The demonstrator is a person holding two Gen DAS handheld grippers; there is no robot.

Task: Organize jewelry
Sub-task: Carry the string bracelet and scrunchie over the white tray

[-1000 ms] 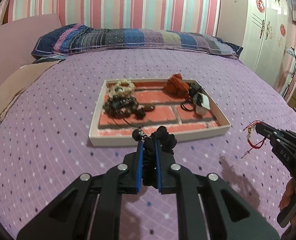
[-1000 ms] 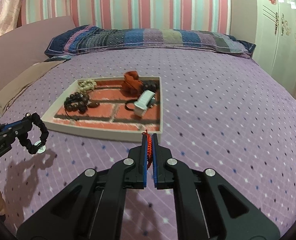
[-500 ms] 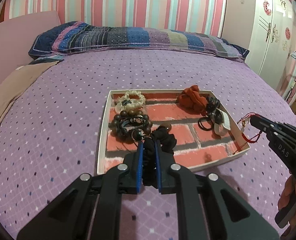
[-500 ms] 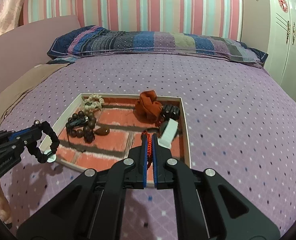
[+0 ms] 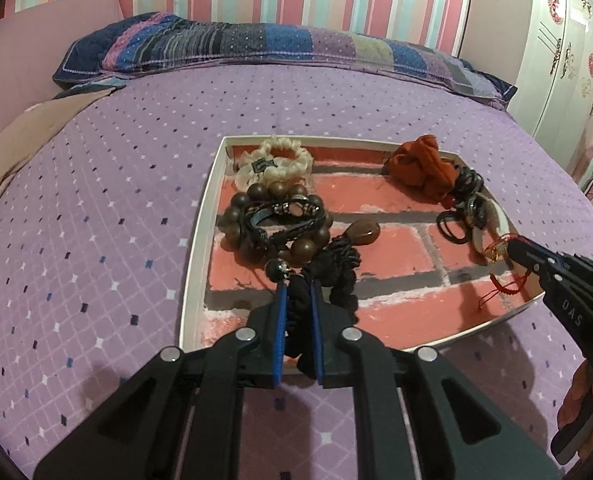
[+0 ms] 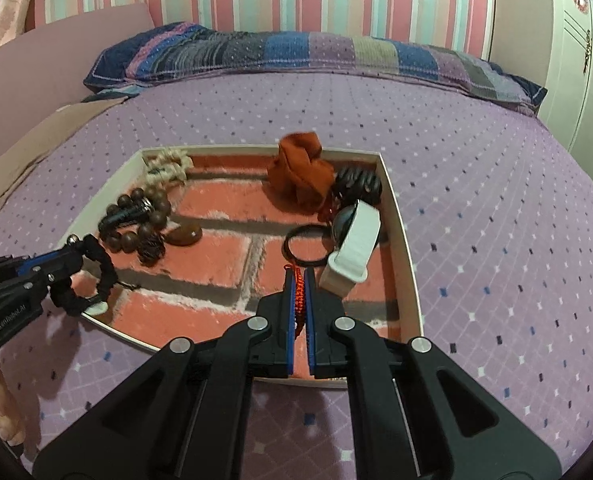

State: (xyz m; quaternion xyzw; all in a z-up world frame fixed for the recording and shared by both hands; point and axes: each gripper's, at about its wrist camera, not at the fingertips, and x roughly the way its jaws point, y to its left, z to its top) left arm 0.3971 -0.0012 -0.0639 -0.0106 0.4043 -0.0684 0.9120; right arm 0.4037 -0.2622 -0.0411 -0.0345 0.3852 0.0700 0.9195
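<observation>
A shallow white tray [image 5: 194, 264] [image 6: 406, 248] with a red brick-pattern floor lies on the purple bedspread. My left gripper [image 5: 298, 290] is shut on a black braided bracelet [image 5: 336, 270] with a dark bead, hanging over the tray's near left part; the same bracelet [image 6: 96, 280] shows at the left of the right wrist view. My right gripper [image 6: 299, 278] is shut on a thin red cord bracelet [image 6: 298, 300], above the tray's near right part; the cord [image 5: 504, 280] dangles there in the left wrist view.
In the tray lie a brown wooden bead bracelet [image 5: 276, 224], a cream scrunchie [image 5: 274, 162], an orange scrunchie [image 5: 420, 166], black hair ties [image 6: 306, 246] and a white band [image 6: 352, 250]. A striped pillow [image 5: 280, 44] lies at the head, a white wardrobe [image 5: 556, 40] at right.
Both grippers have moved forward and down with their bracelets, from short of the tray's near edge to over its floor. Neither grip has changed.
</observation>
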